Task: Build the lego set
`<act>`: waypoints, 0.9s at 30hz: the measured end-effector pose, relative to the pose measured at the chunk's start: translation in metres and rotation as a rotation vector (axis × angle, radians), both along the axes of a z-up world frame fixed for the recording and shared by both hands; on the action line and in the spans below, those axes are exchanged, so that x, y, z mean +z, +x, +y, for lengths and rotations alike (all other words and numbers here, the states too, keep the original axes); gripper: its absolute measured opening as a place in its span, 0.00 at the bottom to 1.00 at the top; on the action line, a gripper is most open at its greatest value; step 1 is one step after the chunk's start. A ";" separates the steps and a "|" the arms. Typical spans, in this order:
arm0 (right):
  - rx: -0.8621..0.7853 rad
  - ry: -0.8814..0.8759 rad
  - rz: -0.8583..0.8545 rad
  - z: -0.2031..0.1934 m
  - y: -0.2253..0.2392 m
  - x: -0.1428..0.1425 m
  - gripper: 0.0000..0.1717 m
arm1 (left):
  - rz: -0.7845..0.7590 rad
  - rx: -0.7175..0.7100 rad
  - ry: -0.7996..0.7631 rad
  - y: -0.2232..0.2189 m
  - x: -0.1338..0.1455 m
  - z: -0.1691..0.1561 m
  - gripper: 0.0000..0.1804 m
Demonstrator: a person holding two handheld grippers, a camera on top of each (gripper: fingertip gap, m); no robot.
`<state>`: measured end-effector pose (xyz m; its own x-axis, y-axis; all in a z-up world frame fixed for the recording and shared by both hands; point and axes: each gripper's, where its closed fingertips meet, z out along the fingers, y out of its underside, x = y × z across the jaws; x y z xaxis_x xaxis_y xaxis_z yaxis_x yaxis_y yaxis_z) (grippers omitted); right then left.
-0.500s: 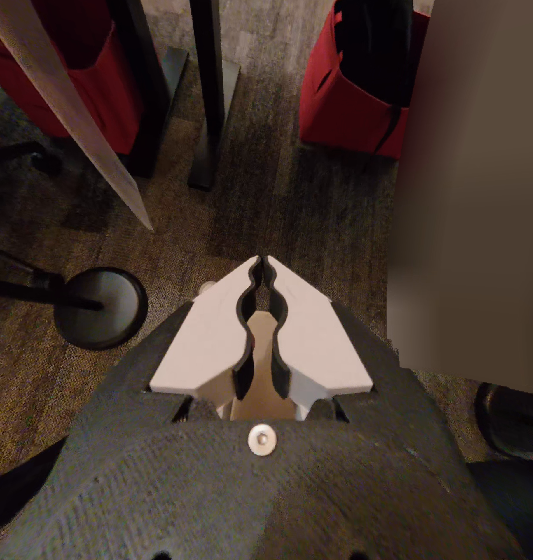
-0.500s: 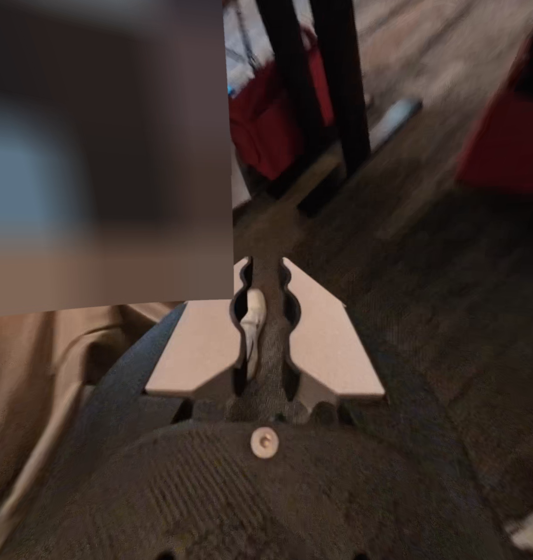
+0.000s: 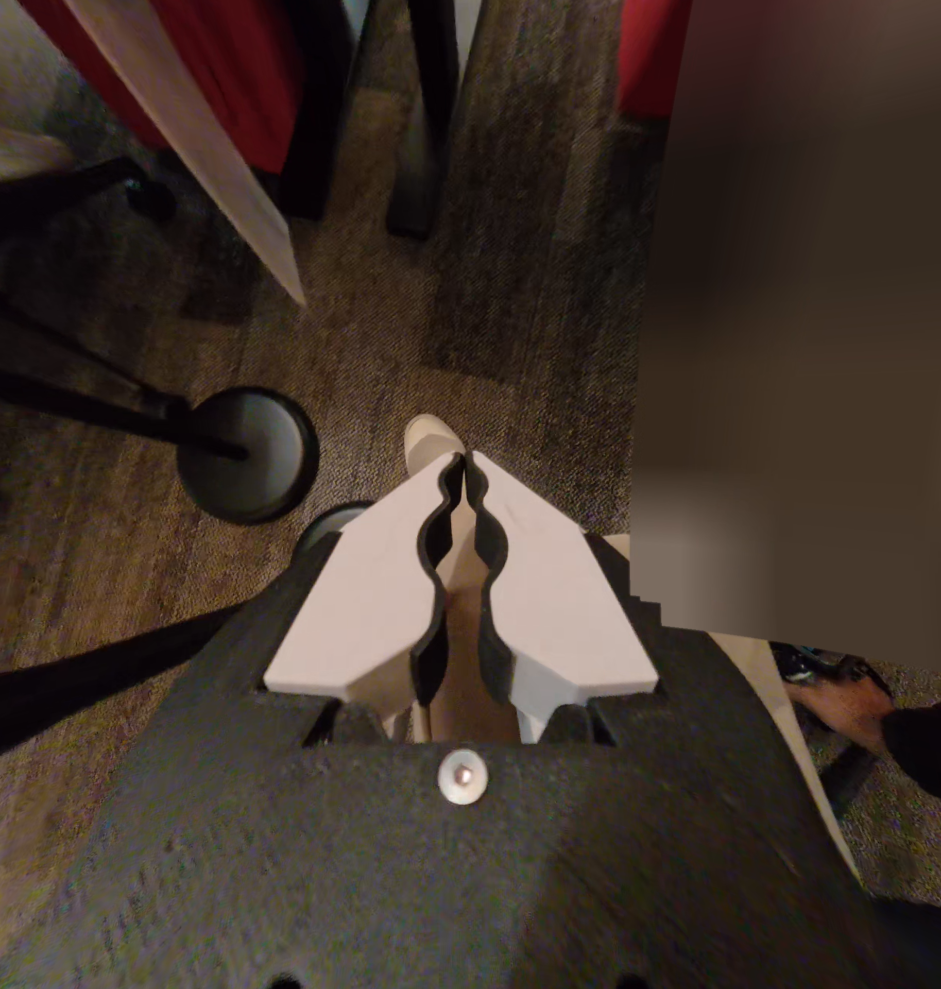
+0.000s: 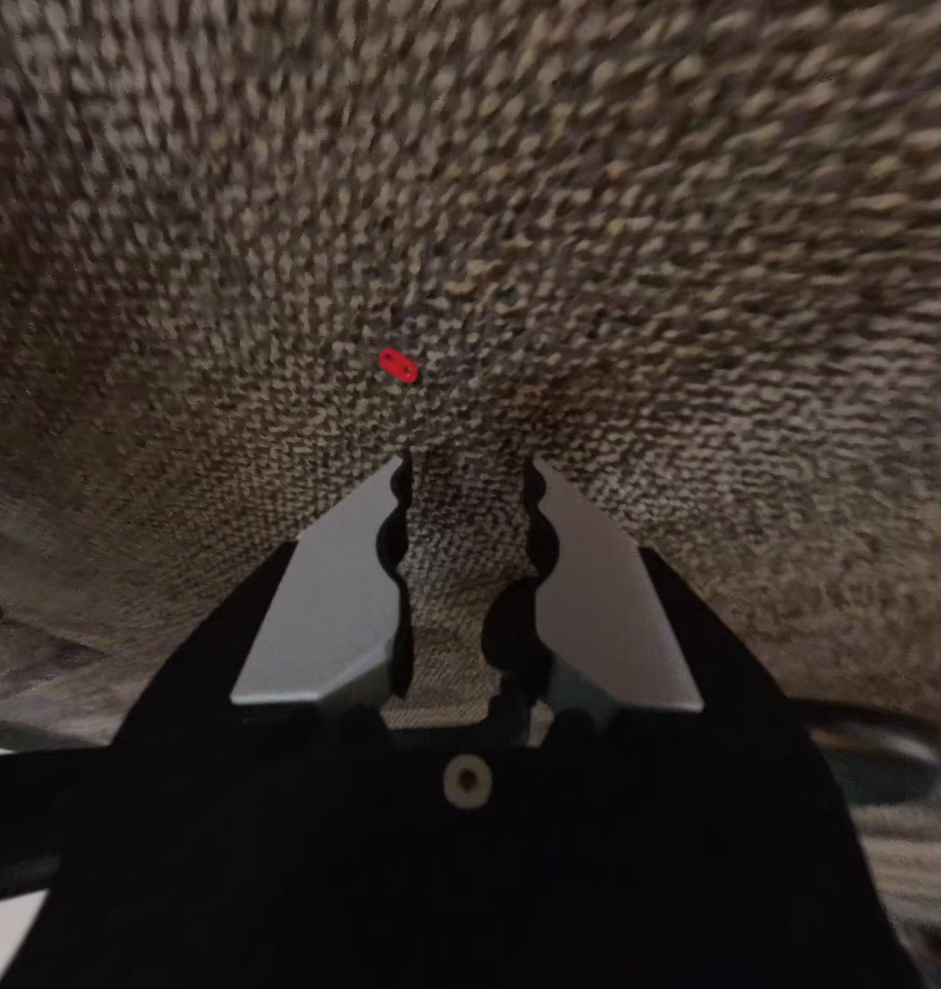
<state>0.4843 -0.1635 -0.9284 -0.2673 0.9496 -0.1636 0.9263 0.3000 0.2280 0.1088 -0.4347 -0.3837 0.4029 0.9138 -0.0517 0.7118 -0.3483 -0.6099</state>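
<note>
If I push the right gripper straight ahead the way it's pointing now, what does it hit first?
Most likely the carpet. The right gripper points down at it, open with nothing between its fingers. The small red piece lies ahead-left, off that line. Depth is unclear.

What you can count on the floor

You have one small red piece (image 4: 398,365) on the carpet (image 4: 671,267). You can see one round black stand base (image 3: 248,455), one white shoe tip (image 3: 428,436), two red bags (image 3: 232,80) and two black posts (image 3: 428,107).
</note>
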 end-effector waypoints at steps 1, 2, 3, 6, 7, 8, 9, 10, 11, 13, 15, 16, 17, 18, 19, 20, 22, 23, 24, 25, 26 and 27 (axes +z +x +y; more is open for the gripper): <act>-0.014 -0.014 0.014 0.000 0.004 -0.006 0.23 | 0.003 0.020 0.002 0.001 -0.001 -0.005 0.00; -0.068 -0.033 0.025 -0.001 0.005 -0.010 0.22 | 0.008 0.048 0.004 0.003 -0.003 -0.011 0.00; -0.157 -0.068 0.026 -0.005 0.005 -0.012 0.18 | 0.004 0.083 0.000 0.005 -0.006 -0.018 0.01; -0.380 -0.113 0.037 -0.010 0.004 -0.015 0.17 | 0.004 0.147 0.007 0.012 -0.009 -0.029 0.02; -0.386 -0.126 0.040 -0.015 0.004 -0.016 0.19 | 0.009 0.146 -0.002 0.014 -0.009 -0.030 0.01; -0.362 -0.146 0.044 -0.022 0.005 -0.016 0.20 | 0.016 0.139 -0.016 0.015 -0.009 -0.030 0.00; -0.328 -0.163 0.053 -0.029 0.004 -0.014 0.21 | 0.022 0.126 -0.034 0.017 -0.009 -0.030 0.00; -0.307 -0.167 0.062 -0.035 0.004 -0.013 0.21 | 0.032 0.123 -0.057 0.018 -0.009 -0.031 0.00; -0.307 -0.162 0.070 -0.038 0.002 -0.013 0.20 | 0.040 0.121 -0.070 0.018 -0.009 -0.031 0.00; -0.351 -0.149 0.076 -0.042 0.000 -0.014 0.20 | 0.041 0.126 -0.065 0.019 -0.009 -0.032 0.00; -0.387 -0.131 0.081 -0.043 -0.003 -0.015 0.18 | 0.033 0.133 -0.045 0.019 -0.009 -0.032 0.00; -0.392 -0.121 0.077 -0.043 -0.003 -0.017 0.16 | 0.031 0.134 -0.039 0.018 -0.009 -0.032 0.00; -0.393 -0.114 0.070 -0.043 -0.003 -0.018 0.14 | 0.030 0.134 -0.035 0.018 -0.009 -0.031 0.00; -0.394 -0.111 0.063 -0.044 -0.004 -0.020 0.13 | 0.030 0.133 -0.034 0.018 -0.009 -0.031 0.00; -0.390 -0.095 0.056 -0.042 -0.004 -0.022 0.11 | 0.030 0.132 -0.035 0.017 -0.010 -0.030 0.00; -0.386 -0.073 0.051 -0.040 -0.004 -0.023 0.10 | 0.030 0.132 -0.037 0.017 -0.010 -0.030 0.00; -0.397 -0.061 0.050 -0.038 -0.004 -0.023 0.09 | 0.031 0.128 -0.044 0.017 -0.010 -0.029 0.00; -0.405 -0.055 0.048 -0.037 -0.004 -0.023 0.08 | 0.034 0.126 -0.050 0.016 -0.010 -0.028 0.00; -0.409 -0.050 0.045 -0.037 -0.004 -0.023 0.07 | 0.037 0.123 -0.059 0.016 -0.010 -0.027 0.00; -0.408 -0.047 0.040 -0.036 -0.004 -0.023 0.07 | 0.041 0.120 -0.067 0.016 -0.009 -0.027 0.00; -0.403 -0.047 0.036 -0.037 -0.004 -0.024 0.07 | 0.044 0.117 -0.075 0.017 -0.009 -0.026 0.00; -0.398 -0.048 0.033 -0.038 -0.005 -0.024 0.08 | 0.047 0.115 -0.082 0.017 -0.009 -0.026 0.00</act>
